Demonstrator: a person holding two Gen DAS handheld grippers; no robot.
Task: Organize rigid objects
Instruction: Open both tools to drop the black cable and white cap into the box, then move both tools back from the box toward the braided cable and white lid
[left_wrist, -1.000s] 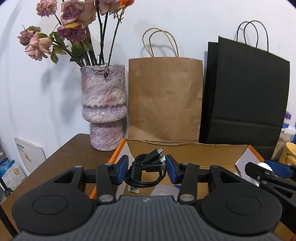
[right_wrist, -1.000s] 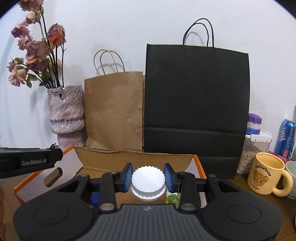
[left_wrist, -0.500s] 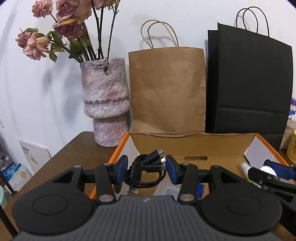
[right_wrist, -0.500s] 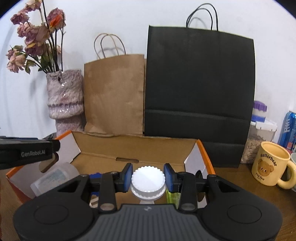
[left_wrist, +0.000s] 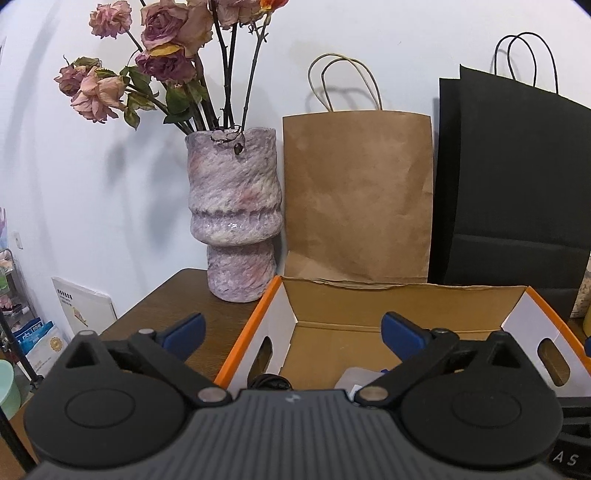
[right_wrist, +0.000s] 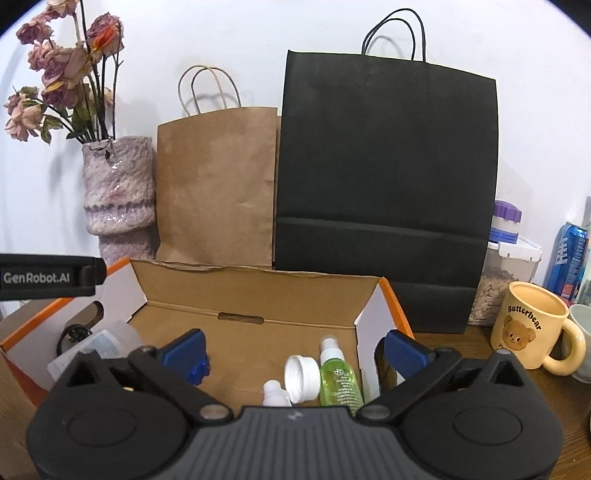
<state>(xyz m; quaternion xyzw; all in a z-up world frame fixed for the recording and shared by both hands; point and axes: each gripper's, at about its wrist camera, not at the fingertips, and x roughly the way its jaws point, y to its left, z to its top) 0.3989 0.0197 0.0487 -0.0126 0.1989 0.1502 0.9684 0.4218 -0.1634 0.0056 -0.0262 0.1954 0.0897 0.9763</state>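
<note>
White wall (right_wrist: 258, 44) behind dark wood table (left_wrist: 177, 306), soft shadows.

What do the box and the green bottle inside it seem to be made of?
Box: cardboard, by its matte brown inside, folded flaps and cut handholds; outside coated orange and white.
Green bottle: probably clear plastic, glossy, with green liquid showing through and a white spray top.

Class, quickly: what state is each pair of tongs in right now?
Left tongs: just opened, empty above the box.
Right tongs: just opened, empty, white jar lying below.
</note>
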